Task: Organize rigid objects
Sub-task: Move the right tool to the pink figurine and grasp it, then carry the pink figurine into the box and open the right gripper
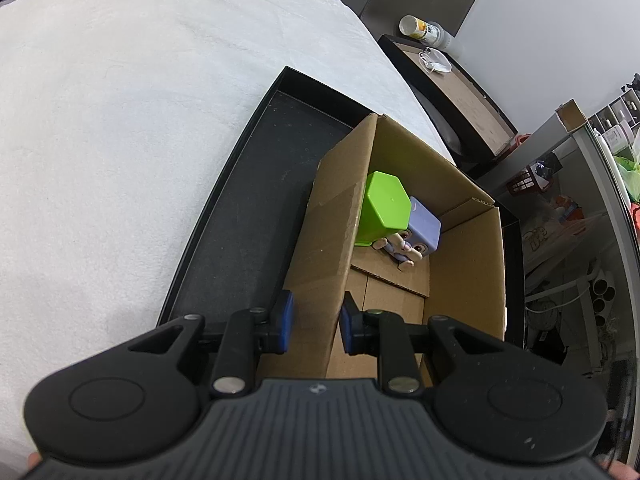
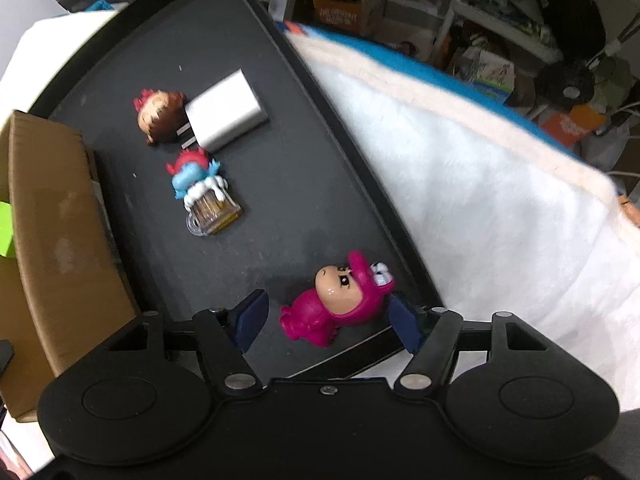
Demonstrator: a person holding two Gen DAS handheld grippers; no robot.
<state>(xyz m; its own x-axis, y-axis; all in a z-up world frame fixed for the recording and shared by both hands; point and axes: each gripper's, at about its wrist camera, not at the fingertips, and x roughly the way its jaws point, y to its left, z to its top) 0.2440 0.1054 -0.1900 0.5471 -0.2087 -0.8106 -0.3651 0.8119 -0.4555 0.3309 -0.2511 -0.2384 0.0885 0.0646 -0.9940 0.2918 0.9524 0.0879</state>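
Observation:
In the left wrist view my left gripper (image 1: 316,324) is shut on the left wall of a cardboard box (image 1: 336,240) that stands in a black tray (image 1: 240,200). Inside the box lie a green hexagonal cup (image 1: 384,208) and a purple block figurine (image 1: 420,232). In the right wrist view my right gripper (image 2: 328,320) is open, its pads on either side of a pink dinosaur-suit figurine (image 2: 332,304) on the tray (image 2: 280,184). Further off lie a beer-mug toy (image 2: 210,208), a blue-and-red figurine (image 2: 188,172), a brown-haired figurine (image 2: 158,116) and a silver charger (image 2: 226,110).
The tray rests on a white fluffy blanket (image 1: 120,120), which also shows in the right wrist view (image 2: 480,200). The box (image 2: 60,220) is left of the toys. A dark side table (image 1: 452,84) with a bottle (image 1: 424,30) and a mask stands beyond the bed.

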